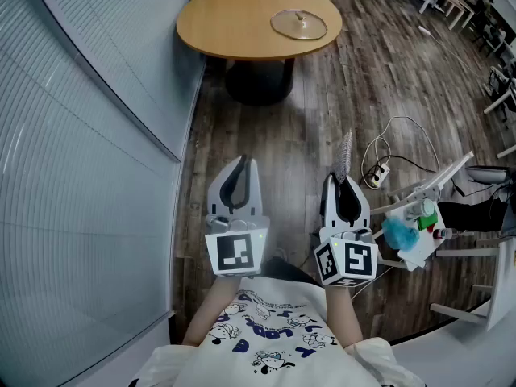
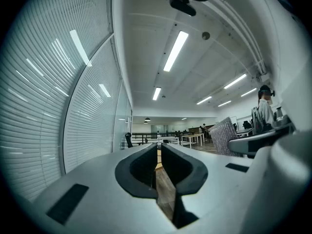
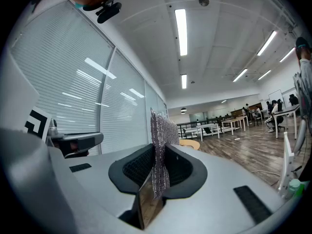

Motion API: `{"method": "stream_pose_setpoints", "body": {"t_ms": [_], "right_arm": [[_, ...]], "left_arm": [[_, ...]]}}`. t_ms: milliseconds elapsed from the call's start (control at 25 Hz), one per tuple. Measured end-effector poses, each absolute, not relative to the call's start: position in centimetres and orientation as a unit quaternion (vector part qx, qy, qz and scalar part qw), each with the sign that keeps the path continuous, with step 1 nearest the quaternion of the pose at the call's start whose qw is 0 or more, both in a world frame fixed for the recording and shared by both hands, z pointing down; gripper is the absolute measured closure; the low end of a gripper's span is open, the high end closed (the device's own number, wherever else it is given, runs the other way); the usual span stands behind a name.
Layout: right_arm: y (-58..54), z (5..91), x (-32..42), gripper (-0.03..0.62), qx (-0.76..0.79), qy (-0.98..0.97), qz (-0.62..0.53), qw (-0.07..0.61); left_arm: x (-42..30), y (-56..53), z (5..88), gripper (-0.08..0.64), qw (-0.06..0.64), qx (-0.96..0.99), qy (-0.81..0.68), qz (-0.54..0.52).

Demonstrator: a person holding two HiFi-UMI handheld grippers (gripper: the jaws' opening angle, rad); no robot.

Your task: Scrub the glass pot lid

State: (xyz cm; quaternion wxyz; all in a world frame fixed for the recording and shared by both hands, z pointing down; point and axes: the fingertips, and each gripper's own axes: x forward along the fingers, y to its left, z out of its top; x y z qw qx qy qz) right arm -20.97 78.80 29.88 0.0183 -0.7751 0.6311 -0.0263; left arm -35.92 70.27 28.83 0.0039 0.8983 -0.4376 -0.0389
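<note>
This is an open-plan office. Glazed partition walls [image 1: 81, 176] with horizontal blinds run along one side. Long strip lights [image 3: 181, 30] line the white ceiling, and rows of white desks [image 3: 229, 123] recede across a dark wood-plank floor [image 1: 387, 79]. A round wooden counter [image 1: 234, 22] stands by the partition, and a power strip [image 1: 377, 173] with cables lies on the floor.

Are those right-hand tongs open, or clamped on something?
Clamped. The right tongs are pinched shut on a silvery mesh scrubbing cloth, which stands upright between them and sticks out past their tips.
</note>
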Motion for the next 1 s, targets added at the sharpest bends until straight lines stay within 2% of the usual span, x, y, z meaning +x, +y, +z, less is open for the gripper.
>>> {"method": "stream_pose_setpoints", "body": {"t_ms": [400, 1000], "right_arm": [[78.3, 30.1, -21.2, 0.517, -0.775, 0.632, -0.022, 0.014], [75.9, 31.3, -17.1, 0.517, -0.761, 0.647, -0.037, 0.013]], "left_arm": [[-35.9, 69.7, 28.9, 0.529, 0.001, 0.899, -0.436, -0.041], [-33.3, 67.9, 30.5, 0.529, 0.018, 0.888, -0.459, -0.032]]}}
